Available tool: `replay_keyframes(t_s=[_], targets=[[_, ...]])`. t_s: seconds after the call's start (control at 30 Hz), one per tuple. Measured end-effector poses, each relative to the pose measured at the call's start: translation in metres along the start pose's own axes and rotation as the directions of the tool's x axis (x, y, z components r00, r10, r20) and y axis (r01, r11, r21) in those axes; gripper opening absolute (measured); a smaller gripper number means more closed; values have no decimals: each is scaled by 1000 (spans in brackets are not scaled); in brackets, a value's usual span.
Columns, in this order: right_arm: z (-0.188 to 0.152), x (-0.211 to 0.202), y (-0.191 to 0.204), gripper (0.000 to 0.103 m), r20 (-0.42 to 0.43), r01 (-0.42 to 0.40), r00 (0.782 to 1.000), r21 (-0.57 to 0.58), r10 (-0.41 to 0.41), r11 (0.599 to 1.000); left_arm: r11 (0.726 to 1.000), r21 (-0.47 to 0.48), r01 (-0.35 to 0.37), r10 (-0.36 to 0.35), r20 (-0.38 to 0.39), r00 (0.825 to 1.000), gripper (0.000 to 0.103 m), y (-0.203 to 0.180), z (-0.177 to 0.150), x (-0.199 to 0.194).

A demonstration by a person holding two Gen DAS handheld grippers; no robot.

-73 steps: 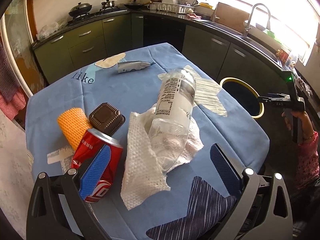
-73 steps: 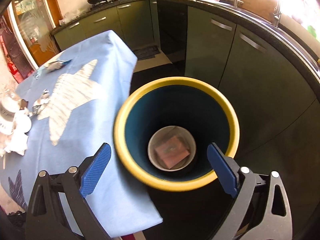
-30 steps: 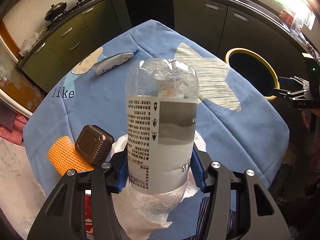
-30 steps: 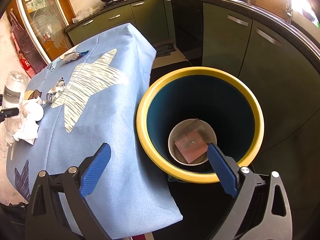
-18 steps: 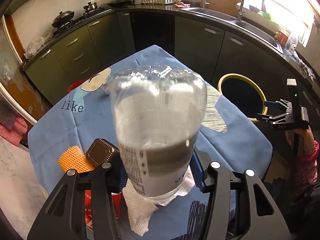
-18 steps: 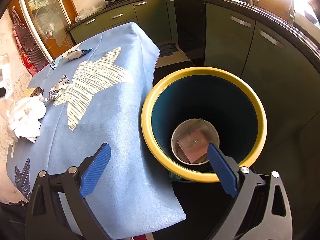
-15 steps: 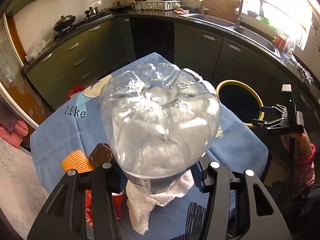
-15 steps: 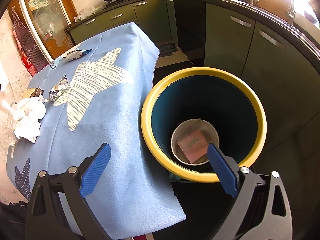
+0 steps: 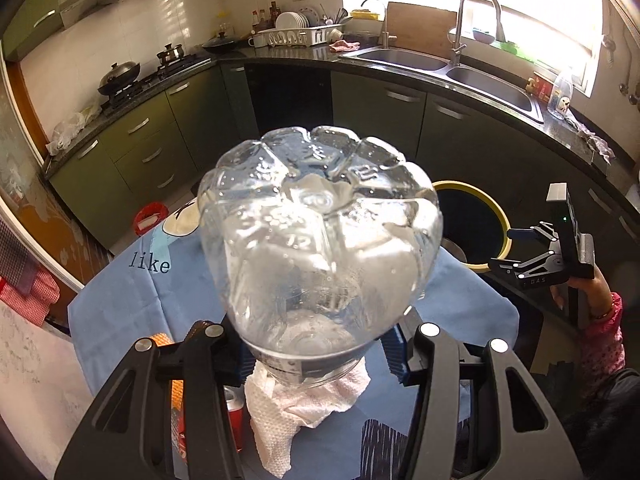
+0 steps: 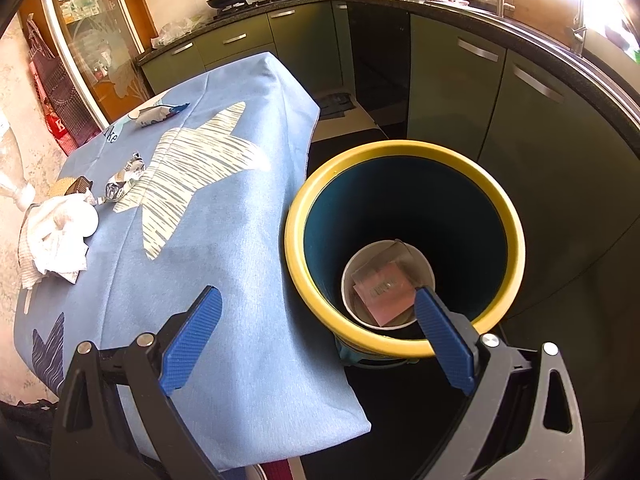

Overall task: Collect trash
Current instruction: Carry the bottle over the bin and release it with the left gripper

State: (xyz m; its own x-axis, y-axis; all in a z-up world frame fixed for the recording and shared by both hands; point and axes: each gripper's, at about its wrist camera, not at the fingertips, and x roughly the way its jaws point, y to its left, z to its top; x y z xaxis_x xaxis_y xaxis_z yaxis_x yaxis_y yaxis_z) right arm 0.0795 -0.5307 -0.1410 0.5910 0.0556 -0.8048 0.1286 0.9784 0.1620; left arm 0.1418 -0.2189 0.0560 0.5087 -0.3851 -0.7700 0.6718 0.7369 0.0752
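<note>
The left tongs (image 9: 318, 354) are clamped on a clear plastic bottle (image 9: 320, 248), the blue pads pressing its labelled body from both sides. The bottle's long axis runs straight ahead along the fingers, its lobed base pointing forward at the camera and filling most of the left wrist view; the neck end lies back toward the tongs and is hidden there. The bottle is held up off the tabletop (image 9: 120, 300), which wears a blue cloth. Below the tongs a crumpled paper towel (image 9: 304, 408) lies on the cloth, and under the left finger sit a red can (image 9: 234, 416) and an orange ribbed piece (image 9: 176, 384), both partly hidden. Ahead and to the right of the bottle stands a yellow-rimmed bin (image 9: 486, 208) beside the tabletop.

The right tongs (image 10: 318, 332) stand wide apart, holding and touching nothing. They hover above the bin (image 10: 404, 348), whose near rim lies between the two blue pads. Inside the bin a white cup (image 10: 352, 276) with a pink packet (image 10: 384, 292) rests on the bottom. To the left of these tongs the tabletop carries the paper towel (image 10: 56, 236), two crumpled foil wrappers (image 10: 124, 178), and farther off a silver packet (image 10: 156, 114).
</note>
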Motion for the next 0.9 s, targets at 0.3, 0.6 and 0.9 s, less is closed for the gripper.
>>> replay_keyframes(t_s=[0.3,0.6,0.9], targets=[[-15,-36,-37,92,73,41,996,86,-48,995,989,106,107,-106,-17,994,51,-58,43,32],[-40,-53,-94,93,80,89,991,225,-110,970,932,244,268,-260,-65,963,51,-165,106,100],[-57,-50,-117,93,58,92,992,280,-112,956,888,307,342,-298,-180,937,51,-247,127,198]])
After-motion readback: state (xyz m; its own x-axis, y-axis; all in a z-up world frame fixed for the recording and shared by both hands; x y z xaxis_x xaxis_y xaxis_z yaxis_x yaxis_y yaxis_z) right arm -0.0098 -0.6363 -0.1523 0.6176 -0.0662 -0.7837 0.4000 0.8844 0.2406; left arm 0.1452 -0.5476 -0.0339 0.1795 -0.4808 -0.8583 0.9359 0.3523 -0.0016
